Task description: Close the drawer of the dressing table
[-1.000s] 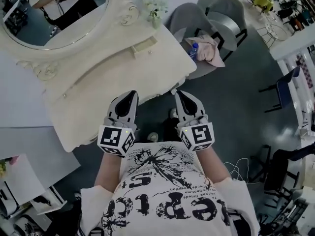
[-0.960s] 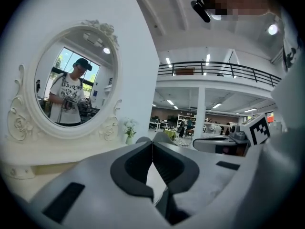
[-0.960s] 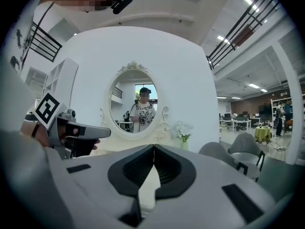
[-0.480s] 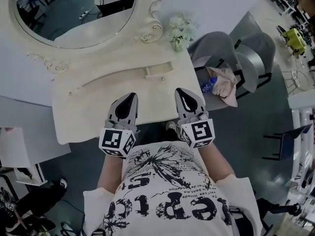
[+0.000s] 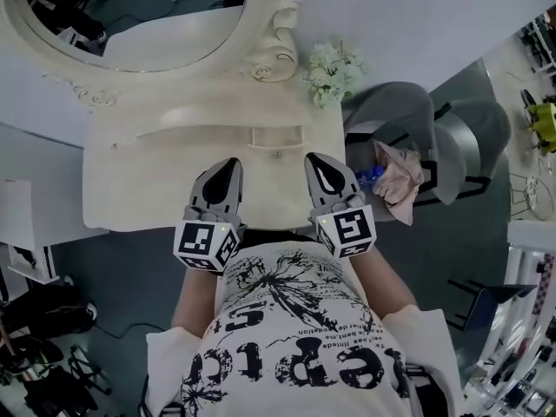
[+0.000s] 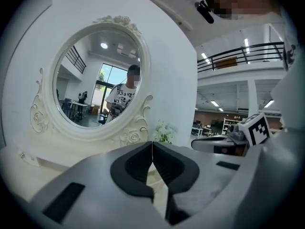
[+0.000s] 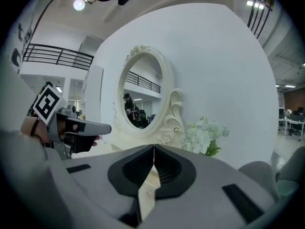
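Observation:
The cream dressing table (image 5: 139,189) stands straight ahead under its oval mirror (image 5: 130,16). A small drawer (image 5: 276,135) in the raised back shelf stands pulled out a little, its knob (image 5: 278,155) facing me. My left gripper (image 5: 229,165) hovers over the table's front, left of the drawer, and is shut and empty (image 6: 152,149). My right gripper (image 5: 314,160) is just right of the drawer and a little short of it. It is also shut on nothing (image 7: 154,151). In the right gripper view the drawer front (image 7: 145,194) shows below the closed jaws.
White flowers (image 5: 334,66) stand at the table's back right corner. Right of the table is a grey chair (image 5: 434,137) holding a pink cloth (image 5: 400,176) and a blue bottle (image 5: 369,177). Boxes and cables lie on the floor at the left.
The view has swung round, so the table now lies square in front. Both grippers have come over its front edge, one on each side of the drawer. Their jaws stay shut.

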The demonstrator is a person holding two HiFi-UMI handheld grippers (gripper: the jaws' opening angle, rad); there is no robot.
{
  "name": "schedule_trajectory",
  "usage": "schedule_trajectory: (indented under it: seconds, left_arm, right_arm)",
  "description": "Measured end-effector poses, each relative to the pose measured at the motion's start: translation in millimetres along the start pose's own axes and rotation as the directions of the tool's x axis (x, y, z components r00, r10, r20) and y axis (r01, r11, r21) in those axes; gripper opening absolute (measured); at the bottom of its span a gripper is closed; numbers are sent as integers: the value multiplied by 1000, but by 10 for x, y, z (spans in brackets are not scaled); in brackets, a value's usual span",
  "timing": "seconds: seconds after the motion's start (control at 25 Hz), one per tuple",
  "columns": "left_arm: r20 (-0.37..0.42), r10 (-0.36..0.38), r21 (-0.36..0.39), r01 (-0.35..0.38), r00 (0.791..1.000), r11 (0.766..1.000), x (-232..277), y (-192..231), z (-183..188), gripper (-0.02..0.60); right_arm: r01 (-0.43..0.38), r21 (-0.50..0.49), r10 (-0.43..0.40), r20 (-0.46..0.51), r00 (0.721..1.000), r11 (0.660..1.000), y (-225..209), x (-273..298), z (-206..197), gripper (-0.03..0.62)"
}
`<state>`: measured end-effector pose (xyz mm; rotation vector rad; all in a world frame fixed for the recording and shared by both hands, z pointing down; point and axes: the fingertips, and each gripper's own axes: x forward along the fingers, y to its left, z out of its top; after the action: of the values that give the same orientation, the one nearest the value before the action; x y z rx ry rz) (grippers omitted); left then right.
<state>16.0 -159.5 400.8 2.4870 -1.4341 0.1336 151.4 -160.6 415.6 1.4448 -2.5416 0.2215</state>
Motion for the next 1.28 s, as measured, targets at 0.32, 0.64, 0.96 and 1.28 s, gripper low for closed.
schedule_trajectory:
  seconds: [0.32, 0.64, 0.96, 1.28]
  left_arm:
    - [-38, 41, -26, -42, 998, 999, 196, 89, -239, 20]
    - [-125, 21, -45, -27, 992, 999, 246, 358, -643, 19]
    - [-189, -13, -89, -4, 982, 996, 280, 633, -1016, 18]
    - [-231, -20, -103, -4, 973, 995, 281, 821, -1225, 20]
  right_arm:
    - [-14, 30, 17, -96, 995, 999, -183, 280, -484, 17]
    - [28, 111, -1, -243, 970, 993, -51, 539, -1186, 18]
    - [63, 169, 2, -359, 933, 984, 157, 851, -1760, 112]
    - [134, 237, -31, -393, 919, 962, 153, 1092, -1999, 144]
